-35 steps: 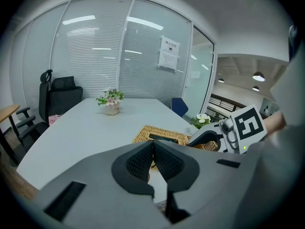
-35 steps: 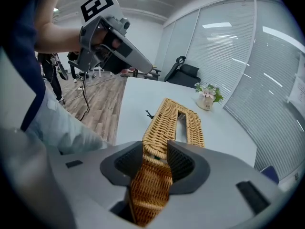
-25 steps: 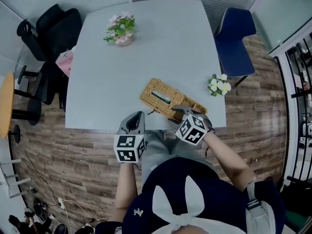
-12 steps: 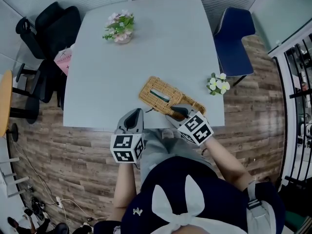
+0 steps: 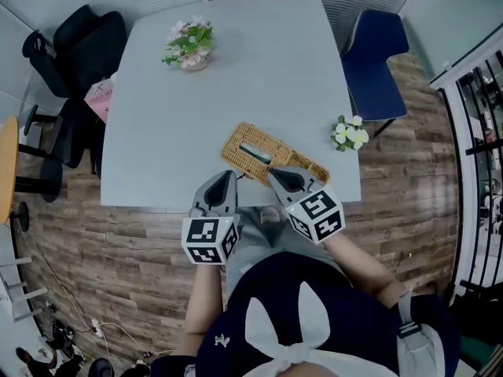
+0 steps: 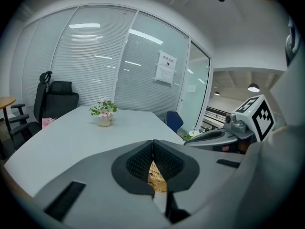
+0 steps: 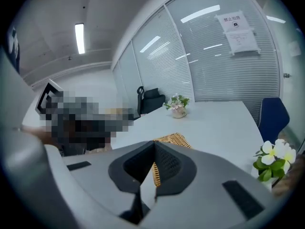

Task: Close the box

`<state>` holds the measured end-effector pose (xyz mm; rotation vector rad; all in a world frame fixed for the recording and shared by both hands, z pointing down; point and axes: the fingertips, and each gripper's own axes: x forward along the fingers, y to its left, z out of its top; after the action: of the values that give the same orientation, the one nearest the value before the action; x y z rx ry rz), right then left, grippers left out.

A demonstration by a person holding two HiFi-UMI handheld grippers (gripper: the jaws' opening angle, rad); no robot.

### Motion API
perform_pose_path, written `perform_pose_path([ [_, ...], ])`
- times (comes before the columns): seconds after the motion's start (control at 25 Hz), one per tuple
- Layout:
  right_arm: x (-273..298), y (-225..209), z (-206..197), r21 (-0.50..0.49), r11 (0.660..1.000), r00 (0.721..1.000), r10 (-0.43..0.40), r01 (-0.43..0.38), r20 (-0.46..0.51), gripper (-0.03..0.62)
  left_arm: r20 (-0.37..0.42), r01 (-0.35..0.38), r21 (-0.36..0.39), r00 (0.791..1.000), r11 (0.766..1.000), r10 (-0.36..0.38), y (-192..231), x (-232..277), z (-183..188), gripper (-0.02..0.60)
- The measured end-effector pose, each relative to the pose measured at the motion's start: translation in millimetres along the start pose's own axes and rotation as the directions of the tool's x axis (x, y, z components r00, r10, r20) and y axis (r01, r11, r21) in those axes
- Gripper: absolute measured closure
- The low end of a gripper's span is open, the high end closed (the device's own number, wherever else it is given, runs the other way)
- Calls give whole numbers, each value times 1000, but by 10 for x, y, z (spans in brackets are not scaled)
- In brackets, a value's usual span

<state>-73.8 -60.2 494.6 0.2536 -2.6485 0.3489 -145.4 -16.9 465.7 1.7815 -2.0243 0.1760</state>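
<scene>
head view: left claw (image 5: pixel 228 177) pressed together, empty, just beside box (image 5: pixel 253 152); right claw (image 5: pixel 272 173) pressed together, empty, at box's near side; box near counter (image 5: pixel 236 77) edge.

I get flat, cool overhead office light, fairly bright. The table (image 5: pixel 236 77) is evenly lit with no glare, and the box (image 5: pixel 275 157) throws barely any shadow. The ceiling strip (image 7: pixel 79 38) blows out white, and light bars reflect in the glass wall (image 6: pixel 95 56). Both gripper views are heavy fisheye with dark rounded corners and bent lines. The head view is sharp, warped at the edges. A mosaic patch covers the left of the right gripper view.
</scene>
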Motion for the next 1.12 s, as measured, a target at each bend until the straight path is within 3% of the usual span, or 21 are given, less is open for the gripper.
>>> perform_pose_path([
  [0.32, -90, 40, 196, 10, 1000, 998, -22, 22, 56, 592, 48, 27, -5, 998, 1000, -27, -155, 19, 170, 558],
  [1.12, -75, 88, 305, -15, 998, 997, -53, 54, 55, 592, 31, 47, -7, 998, 999, -47, -214, 35, 162, 558],
])
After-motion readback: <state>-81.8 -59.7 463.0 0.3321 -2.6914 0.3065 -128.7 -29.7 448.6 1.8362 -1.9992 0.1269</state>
